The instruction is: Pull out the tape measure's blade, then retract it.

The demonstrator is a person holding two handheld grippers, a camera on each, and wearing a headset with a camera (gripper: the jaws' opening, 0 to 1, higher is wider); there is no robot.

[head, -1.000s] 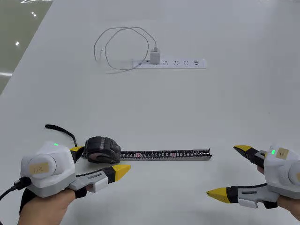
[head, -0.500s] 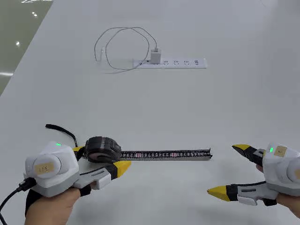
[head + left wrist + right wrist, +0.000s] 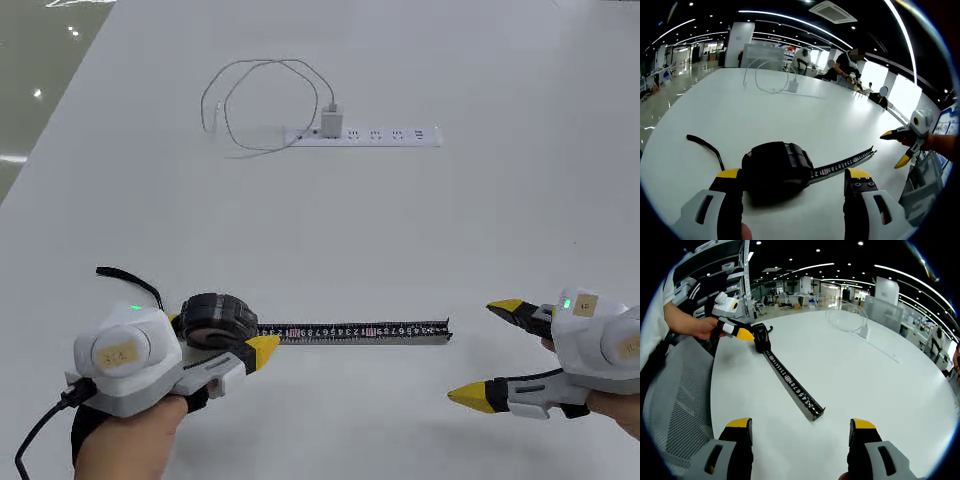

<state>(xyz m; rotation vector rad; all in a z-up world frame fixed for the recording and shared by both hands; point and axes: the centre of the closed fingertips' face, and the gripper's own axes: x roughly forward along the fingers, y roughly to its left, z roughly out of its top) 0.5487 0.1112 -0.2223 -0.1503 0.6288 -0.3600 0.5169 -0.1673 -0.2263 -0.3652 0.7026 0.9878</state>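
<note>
The black tape measure case [image 3: 218,320] lies on the white table with its blade [image 3: 360,330] drawn out to the right and its end hook [image 3: 446,330] resting on the surface. A black wrist strap [image 3: 130,280] trails off to the left. My left gripper [image 3: 215,335] is open, one jaw on each side of the case [image 3: 777,167], and nothing is clamped. My right gripper [image 3: 487,351] is open and empty, just right of the blade's end. From the right gripper view the blade [image 3: 792,385] runs away toward the case [image 3: 761,337] and the left gripper [image 3: 737,330].
A white power strip [image 3: 365,134] with a plugged-in charger and looped cable [image 3: 250,100] lies at the far side of the table. The table's left edge [image 3: 40,130] drops to a shiny floor. A grey mesh chair [image 3: 680,405] stands by the table.
My left gripper has slid forward and rightward, so its jaws now straddle the case. The right gripper has edged slightly toward the blade's end. Case and blade have stayed put.
</note>
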